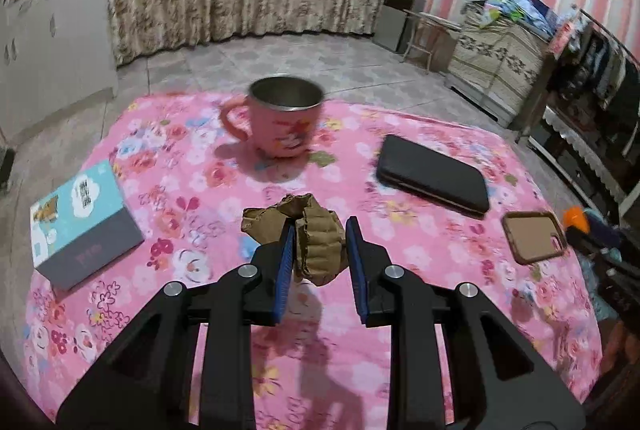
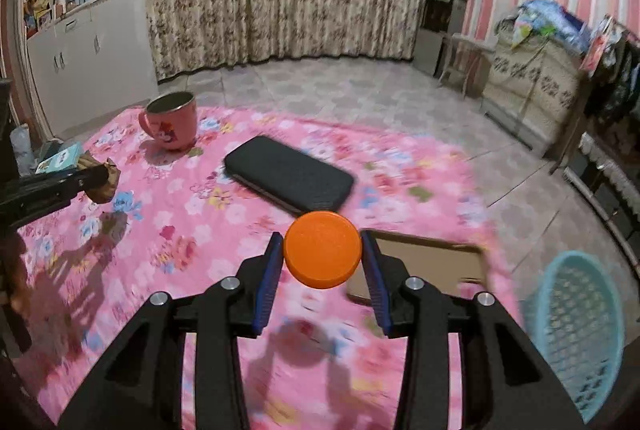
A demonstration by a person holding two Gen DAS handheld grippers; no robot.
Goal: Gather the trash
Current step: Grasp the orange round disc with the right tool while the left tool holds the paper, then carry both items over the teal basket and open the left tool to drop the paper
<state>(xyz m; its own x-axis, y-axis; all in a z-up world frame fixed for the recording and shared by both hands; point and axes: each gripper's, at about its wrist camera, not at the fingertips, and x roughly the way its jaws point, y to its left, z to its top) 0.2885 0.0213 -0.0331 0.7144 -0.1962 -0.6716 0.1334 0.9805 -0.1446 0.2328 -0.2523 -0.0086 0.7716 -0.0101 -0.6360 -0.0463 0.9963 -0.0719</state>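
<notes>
Partly the orange cap (image 2: pixel 322 255) hides the brown phone case (image 2: pixel 428 262).

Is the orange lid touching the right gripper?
Touching. The right wrist view shows the orange lid squeezed between the right gripper's blue pads, lifted off the cloth.

From here my left gripper (image 1: pixel 320 230) pinches a crumpled brown cardboard wad (image 1: pixel 298 230) between its blue pads, lifted off the pink floral cloth (image 1: pixel 360 370). Taking the wad as landmark: beyond it stands a pink mug (image 1: pixel 280 118); to its left lies a teal box (image 1: pixel 80 218); to its right a black case (image 1: pixel 434 172), then a brown phone case (image 1: pixel 534 236).
</notes>
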